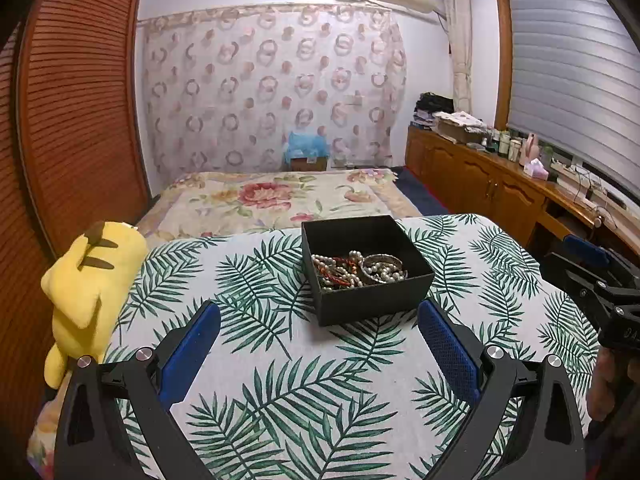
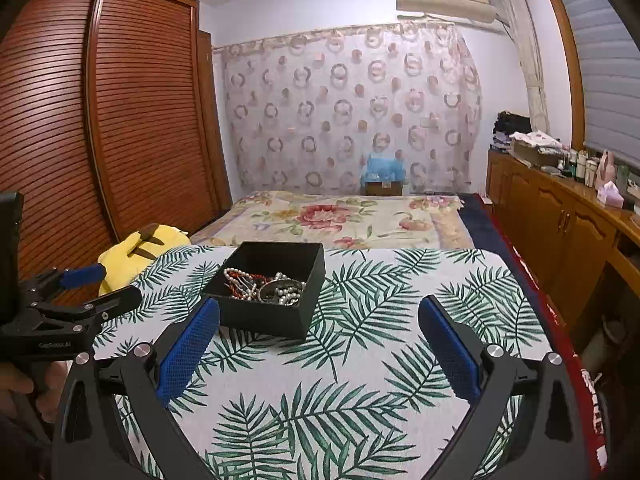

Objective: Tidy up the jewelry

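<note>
A black open box (image 1: pixel 376 300) stands on the palm-leaf cloth (image 1: pixel 280 360). Inside it lies a tangle of jewelry (image 1: pixel 356 268): pearl strands, a red cord bracelet and a metal bangle. My left gripper (image 1: pixel 318 316) is open and empty, its blue pads just short of the box's near wall. In the right wrist view the box (image 2: pixel 272 312) with the jewelry (image 2: pixel 266 284) sits ahead to the left. My right gripper (image 2: pixel 318 316) is open and empty, its left pad close to the box's near corner. Each gripper shows at the edge of the other's view.
A yellow plush toy (image 1: pixel 88 280) lies at the table's left edge. A bed with a floral cover (image 1: pixel 280 200) is behind the table. Wooden cabinets (image 1: pixel 500 184) with bottles run along the right wall. A louvered wardrobe (image 2: pixel 120 120) stands on the left.
</note>
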A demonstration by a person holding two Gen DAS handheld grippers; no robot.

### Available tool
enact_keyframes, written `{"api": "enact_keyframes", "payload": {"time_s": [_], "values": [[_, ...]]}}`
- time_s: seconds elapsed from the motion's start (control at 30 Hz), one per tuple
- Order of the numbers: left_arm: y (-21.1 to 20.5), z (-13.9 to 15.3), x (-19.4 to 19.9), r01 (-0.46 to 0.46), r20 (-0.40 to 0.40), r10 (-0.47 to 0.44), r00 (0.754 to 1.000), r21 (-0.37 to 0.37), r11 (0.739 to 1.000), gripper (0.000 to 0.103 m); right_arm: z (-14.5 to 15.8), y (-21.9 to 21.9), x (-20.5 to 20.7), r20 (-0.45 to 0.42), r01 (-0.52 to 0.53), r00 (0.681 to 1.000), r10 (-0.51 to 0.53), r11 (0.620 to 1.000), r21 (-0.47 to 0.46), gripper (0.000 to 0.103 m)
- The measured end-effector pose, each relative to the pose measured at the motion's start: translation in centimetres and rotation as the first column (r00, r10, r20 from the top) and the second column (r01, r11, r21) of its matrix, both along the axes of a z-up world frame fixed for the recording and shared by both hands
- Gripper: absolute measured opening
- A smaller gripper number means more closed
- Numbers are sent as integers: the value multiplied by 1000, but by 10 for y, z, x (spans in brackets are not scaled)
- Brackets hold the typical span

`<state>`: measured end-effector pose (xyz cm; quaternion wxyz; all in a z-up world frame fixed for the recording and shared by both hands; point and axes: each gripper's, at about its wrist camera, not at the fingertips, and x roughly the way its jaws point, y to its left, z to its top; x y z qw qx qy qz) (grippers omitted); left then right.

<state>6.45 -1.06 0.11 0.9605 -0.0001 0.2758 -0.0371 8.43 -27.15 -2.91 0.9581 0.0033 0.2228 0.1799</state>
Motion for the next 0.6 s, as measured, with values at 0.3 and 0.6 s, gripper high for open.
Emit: {"api": "enact_keyframes", "payload": {"time_s": [0.3, 0.6], "values": [[0, 0, -3, -6, 10, 6, 1000, 10, 1000, 95, -6, 0, -1, -3, 1, 1000, -1, 1000, 6, 100], [-1, 0, -4, -3, 12, 3, 1000, 7, 1000, 95, -6, 1, -3, 0, 2, 1000, -2, 1000, 8, 100]]}}
